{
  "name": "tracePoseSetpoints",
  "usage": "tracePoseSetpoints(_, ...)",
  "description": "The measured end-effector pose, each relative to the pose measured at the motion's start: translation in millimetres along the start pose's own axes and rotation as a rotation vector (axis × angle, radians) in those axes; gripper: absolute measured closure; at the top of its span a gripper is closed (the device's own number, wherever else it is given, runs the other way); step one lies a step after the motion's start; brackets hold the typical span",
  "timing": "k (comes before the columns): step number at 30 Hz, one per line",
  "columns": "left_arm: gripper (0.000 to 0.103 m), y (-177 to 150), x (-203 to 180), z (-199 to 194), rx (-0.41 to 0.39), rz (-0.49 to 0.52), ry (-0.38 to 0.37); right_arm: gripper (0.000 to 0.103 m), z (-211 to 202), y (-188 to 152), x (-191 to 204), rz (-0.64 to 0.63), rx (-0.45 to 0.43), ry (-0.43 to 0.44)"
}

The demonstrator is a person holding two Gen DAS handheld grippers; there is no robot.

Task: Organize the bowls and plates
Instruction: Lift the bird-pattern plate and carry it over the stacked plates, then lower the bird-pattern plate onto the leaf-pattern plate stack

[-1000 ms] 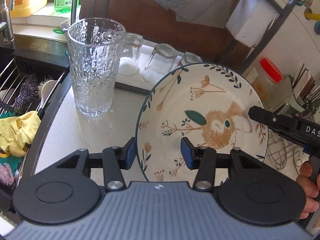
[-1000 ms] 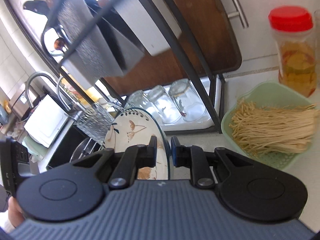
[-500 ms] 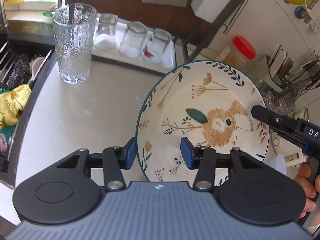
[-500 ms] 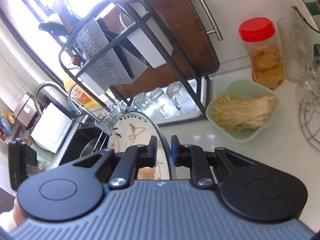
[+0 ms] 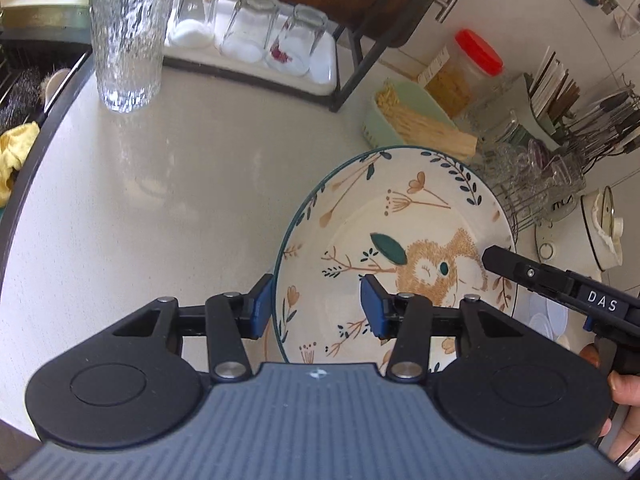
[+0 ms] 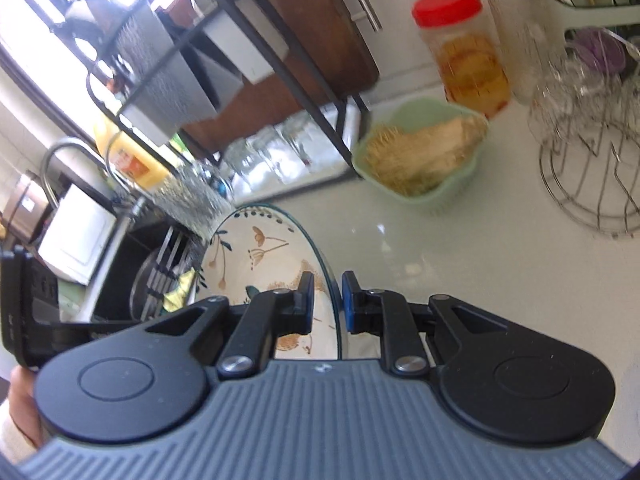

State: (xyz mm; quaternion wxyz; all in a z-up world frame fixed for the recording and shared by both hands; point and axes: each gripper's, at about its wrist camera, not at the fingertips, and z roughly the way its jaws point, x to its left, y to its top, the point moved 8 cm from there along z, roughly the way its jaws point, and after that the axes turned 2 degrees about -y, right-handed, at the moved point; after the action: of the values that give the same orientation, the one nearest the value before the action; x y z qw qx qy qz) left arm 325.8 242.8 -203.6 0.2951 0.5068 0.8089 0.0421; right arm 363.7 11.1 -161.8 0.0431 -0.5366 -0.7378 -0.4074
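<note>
A home kitchen in daylight: a pale stone worktop point(image 5: 192, 184) runs beside a dark sink point(image 6: 120, 276) with a curved faucet point(image 6: 68, 156). Upturned drinking glasses point(image 5: 248, 28) dry on a white tray under a black metal rack point(image 6: 224, 32). A red-lidded jar point(image 6: 464, 52), a green basket of dried noodles point(image 6: 420, 156), a wire stand of glassware point(image 6: 592, 152), a yellow detergent bottle point(image 6: 132, 160) and a yellow cloth point(image 5: 16, 152) crowd the edges.
</note>
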Motion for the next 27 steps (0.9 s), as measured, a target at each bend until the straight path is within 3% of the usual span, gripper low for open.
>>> tracePoseSetpoints(9, 0.053, -24, 5, 25, 0.056, 0.036, 0.044, 0.085, 12, -38, -16, -0.011, 0.081, -0.069)
tracePoseSetpoints(27, 0.053, -29, 10, 32, 0.079, 0.047, 0.079, 0.085, 33, -57, -17, -0.121, 0.142, -0.143)
